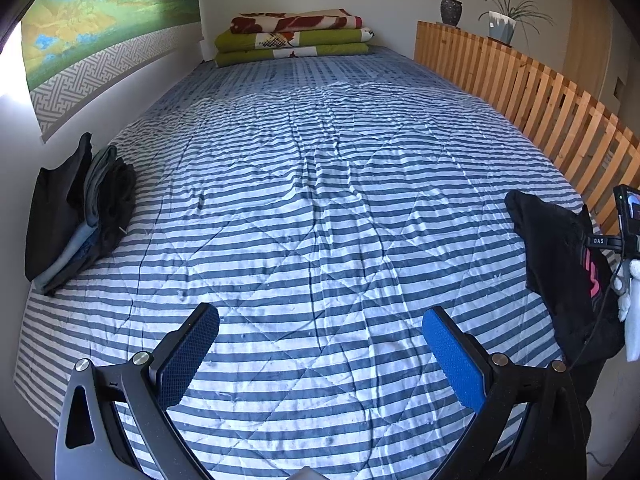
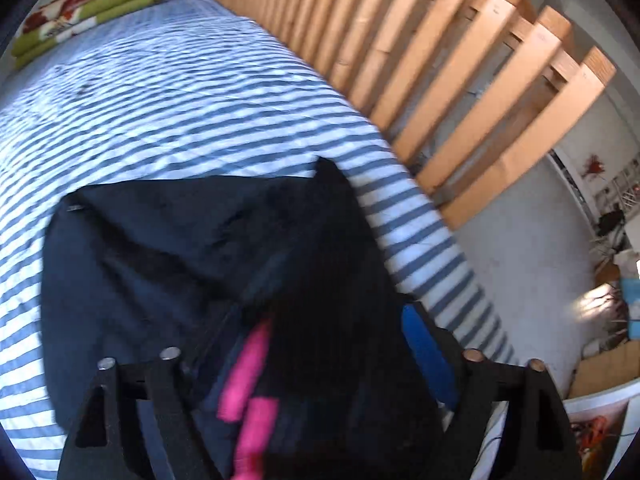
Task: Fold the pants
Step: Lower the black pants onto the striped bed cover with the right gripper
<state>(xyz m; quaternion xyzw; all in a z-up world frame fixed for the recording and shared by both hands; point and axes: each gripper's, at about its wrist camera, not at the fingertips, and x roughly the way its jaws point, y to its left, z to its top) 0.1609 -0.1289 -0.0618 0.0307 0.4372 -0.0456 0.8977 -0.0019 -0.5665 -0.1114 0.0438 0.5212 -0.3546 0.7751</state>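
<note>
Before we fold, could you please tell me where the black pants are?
The pants lie at the right edge of the striped bed, beside the wooden slats.

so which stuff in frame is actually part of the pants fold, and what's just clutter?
Job:
black pants with pink print, bunched at the bed's right edge
right gripper, jaws wide over the pants
left gripper, open, empty
striped quilt, the work surface
stack of folded dark clothes

Lying about:
folded blankets
wooden slat rail
vase
potted plant
wall hanging
</note>
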